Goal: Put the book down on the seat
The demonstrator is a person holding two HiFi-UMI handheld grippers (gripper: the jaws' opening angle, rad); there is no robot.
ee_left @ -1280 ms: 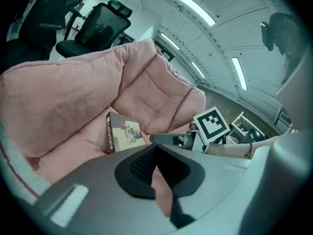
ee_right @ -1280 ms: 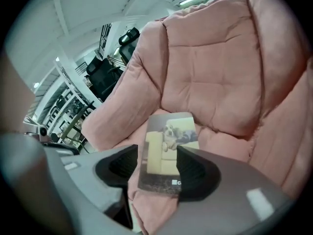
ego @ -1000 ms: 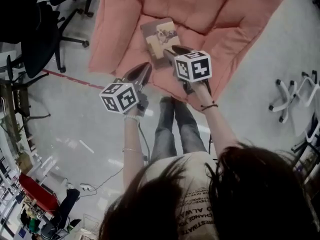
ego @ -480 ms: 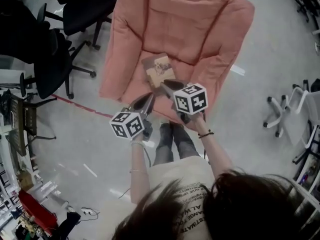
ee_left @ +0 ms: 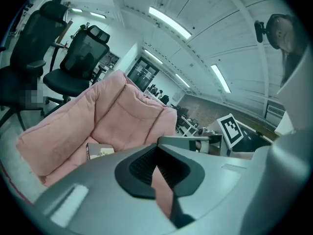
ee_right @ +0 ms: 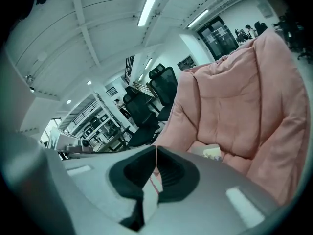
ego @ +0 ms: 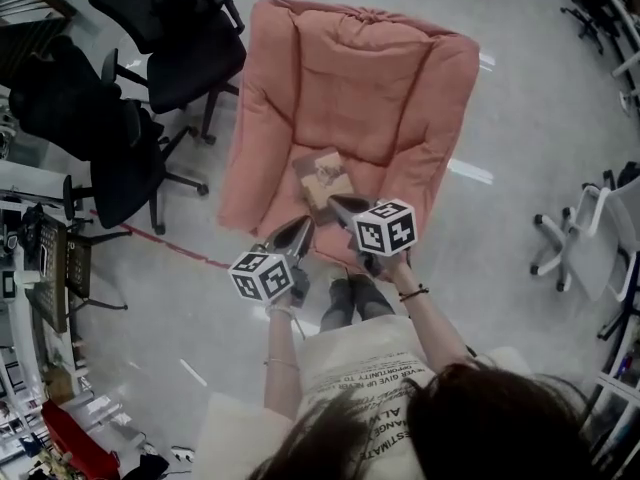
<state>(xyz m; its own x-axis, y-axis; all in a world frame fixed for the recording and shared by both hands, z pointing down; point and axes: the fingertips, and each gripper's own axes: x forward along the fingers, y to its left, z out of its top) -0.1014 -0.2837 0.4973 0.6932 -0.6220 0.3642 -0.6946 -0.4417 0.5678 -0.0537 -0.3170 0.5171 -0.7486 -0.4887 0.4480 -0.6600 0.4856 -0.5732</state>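
A grey office floor with black swivel chairs (ego: 170, 28) surrounds the pink armchair (ego: 350, 78). The book (ego: 325, 176) lies on its seat cushion, towards the front edge, free of both tools. The left gripper (ego: 303, 228) is closed and empty; the right gripper (ego: 342, 205) has just been closing, with nothing between its jaws. The risk, I think, is that the soft cushion lets the book slide forward, or that a nearby gripper knocks it.

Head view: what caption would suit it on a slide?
Book lies on the pink armchair seat; left gripper and right gripper hang empty before it, shut, the right one's jaws just closed.
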